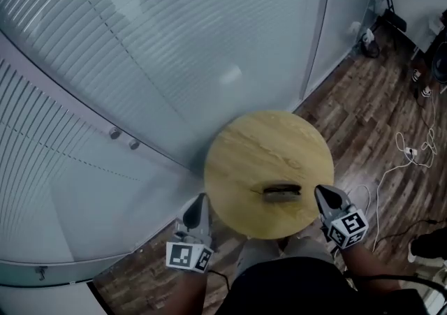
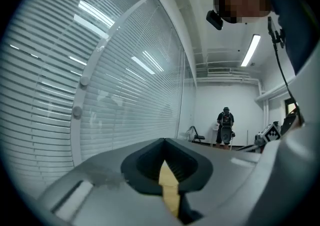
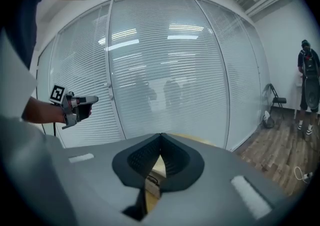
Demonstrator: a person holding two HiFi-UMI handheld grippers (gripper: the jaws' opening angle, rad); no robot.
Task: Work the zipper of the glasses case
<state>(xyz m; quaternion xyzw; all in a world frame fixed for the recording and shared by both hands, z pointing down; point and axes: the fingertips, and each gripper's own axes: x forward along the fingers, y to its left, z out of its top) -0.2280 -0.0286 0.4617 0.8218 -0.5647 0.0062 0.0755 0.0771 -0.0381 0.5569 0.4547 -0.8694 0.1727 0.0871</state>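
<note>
The glasses case (image 1: 281, 192), dark and oblong, lies near the front edge of a round wooden table (image 1: 258, 146). My right gripper (image 1: 323, 193) is shut and empty, just right of the case at the table's rim. My left gripper (image 1: 200, 202) is shut and empty, off the table's left front edge. In the left gripper view the shut jaws (image 2: 165, 143) show only a sliver of the wood. The right gripper view has its shut jaws (image 3: 161, 137) over the table, with a bit of the case (image 3: 150, 184) in the gap, and the left gripper (image 3: 75, 107) far left.
A curved glass wall with blinds (image 1: 140, 62) stands close behind the table. White cables (image 1: 408, 153) lie on the wooden floor at right. A folding chair (image 3: 275, 102) and a standing person (image 2: 225, 127) are farther off in the room.
</note>
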